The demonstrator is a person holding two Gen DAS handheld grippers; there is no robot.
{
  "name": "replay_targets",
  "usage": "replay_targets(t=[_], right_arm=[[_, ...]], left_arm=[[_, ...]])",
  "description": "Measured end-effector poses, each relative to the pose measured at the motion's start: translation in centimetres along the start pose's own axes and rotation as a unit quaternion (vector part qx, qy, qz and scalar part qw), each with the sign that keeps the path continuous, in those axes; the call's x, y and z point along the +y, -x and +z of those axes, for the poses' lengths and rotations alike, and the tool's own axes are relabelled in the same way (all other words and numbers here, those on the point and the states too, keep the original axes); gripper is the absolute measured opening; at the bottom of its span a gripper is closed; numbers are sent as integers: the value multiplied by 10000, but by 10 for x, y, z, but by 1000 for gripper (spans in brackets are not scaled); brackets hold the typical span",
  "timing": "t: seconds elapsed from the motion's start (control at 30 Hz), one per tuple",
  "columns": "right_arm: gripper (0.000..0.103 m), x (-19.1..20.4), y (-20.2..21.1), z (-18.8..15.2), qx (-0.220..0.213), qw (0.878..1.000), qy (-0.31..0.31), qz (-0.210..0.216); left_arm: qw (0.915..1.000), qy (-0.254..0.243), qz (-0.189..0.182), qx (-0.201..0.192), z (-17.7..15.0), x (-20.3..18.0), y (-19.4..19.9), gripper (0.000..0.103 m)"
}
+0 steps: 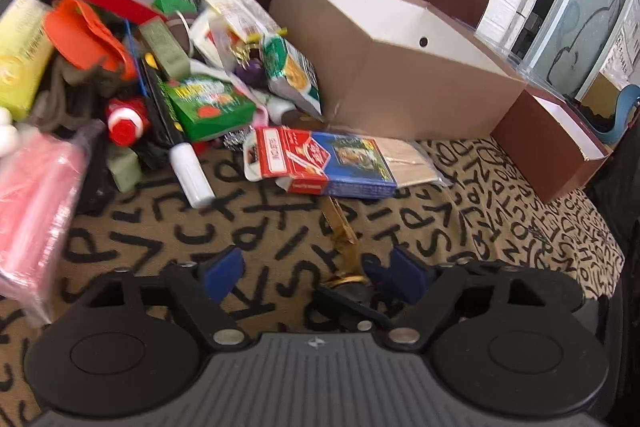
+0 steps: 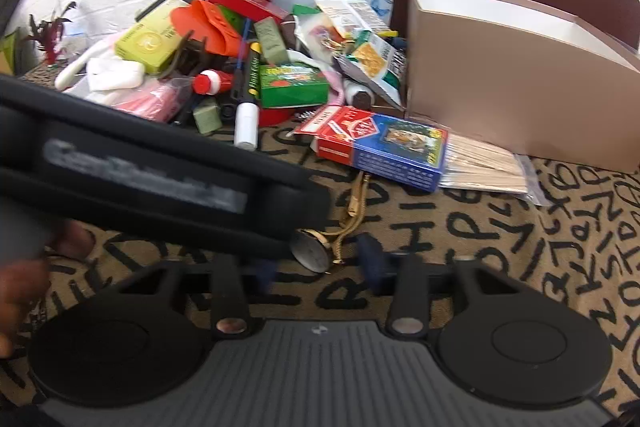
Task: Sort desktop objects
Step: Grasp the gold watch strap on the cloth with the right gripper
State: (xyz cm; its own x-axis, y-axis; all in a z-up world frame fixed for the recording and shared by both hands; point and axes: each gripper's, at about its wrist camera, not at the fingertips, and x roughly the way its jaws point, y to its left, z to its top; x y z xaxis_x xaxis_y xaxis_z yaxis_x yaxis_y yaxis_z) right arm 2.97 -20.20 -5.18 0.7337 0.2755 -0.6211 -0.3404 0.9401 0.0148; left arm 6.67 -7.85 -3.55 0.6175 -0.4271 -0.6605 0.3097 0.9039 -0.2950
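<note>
My right claw (image 2: 320, 267) stands narrow around the gold watch (image 2: 320, 249) on the lettered cloth (image 2: 520, 247), though blur hides whether my pads touch it. My left claw (image 1: 316, 273) gapes wide and empty, the watch at its one o'clock. The clutter heap (image 1: 160, 67) crowds eleven o'clock, the tan box (image 1: 400, 79) one o'clock; open cloth lies at three.
</note>
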Motion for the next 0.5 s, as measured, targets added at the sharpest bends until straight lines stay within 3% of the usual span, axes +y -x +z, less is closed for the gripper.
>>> replay_targets(t=[0.07, 0.13, 0.33, 0.4, 0.5], right_arm=[[21, 4, 1, -2, -29, 9998, 108, 135], [8, 10, 3, -3, -52, 9990, 215, 400], [8, 33, 10, -9, -20, 9948, 668, 767], [8, 31, 13, -10, -3, 9950, 649, 756], [8, 27, 17, -12, 31, 9956, 620, 707]], left_arm=[[9999, 88, -63, 106, -1, 1, -4, 69], [9995, 158, -155, 207, -3, 4, -5, 62], [9992, 34, -252, 322, -2, 3, -15, 39], [9989, -44, -272, 387, 1, 3, -20, 14], [9983, 7, -435, 387, 1, 7, -20, 10]])
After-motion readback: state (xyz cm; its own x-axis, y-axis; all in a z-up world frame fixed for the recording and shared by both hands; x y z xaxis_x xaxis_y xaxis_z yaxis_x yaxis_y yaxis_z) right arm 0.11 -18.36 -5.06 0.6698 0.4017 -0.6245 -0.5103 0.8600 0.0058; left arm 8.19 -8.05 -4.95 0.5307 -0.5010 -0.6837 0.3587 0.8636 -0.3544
